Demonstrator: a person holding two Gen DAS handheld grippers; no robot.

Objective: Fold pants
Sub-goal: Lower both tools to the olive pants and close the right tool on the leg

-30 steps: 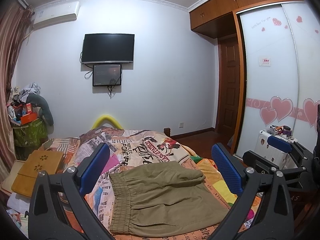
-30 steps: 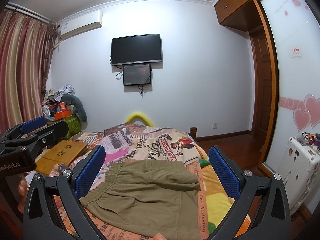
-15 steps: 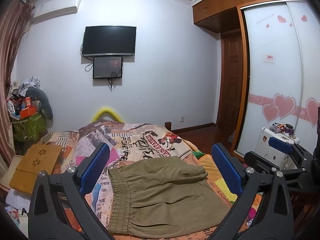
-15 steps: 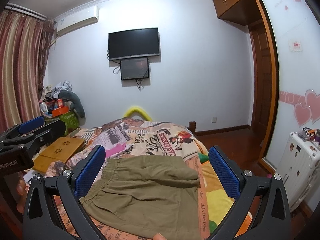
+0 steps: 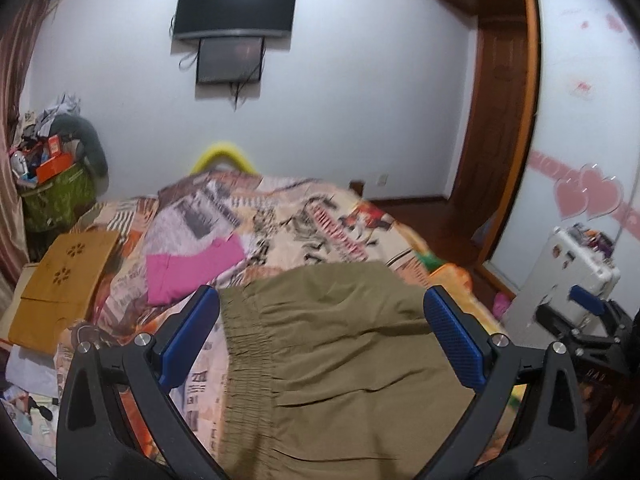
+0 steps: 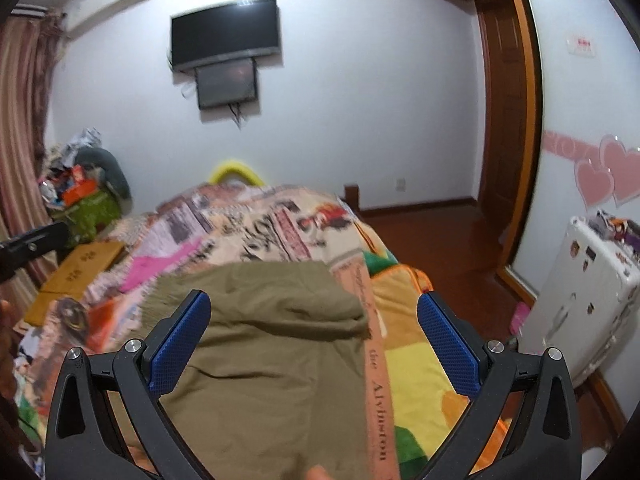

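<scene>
— Both claws now sit lower and closer over the pants (image 5: pixel 332 364) than before.
— Noted. Left claw (image 5: pixel 320 340) and right claw (image 6: pixel 314 348) spread wide, grasping nothing; pants lie folded on the bed (image 5: pixel 304 216).

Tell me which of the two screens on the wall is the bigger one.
The upper screen, the wide black TV, is bigger. The smaller screen hangs directly beneath it, narrower, with cables dangling below.
</scene>
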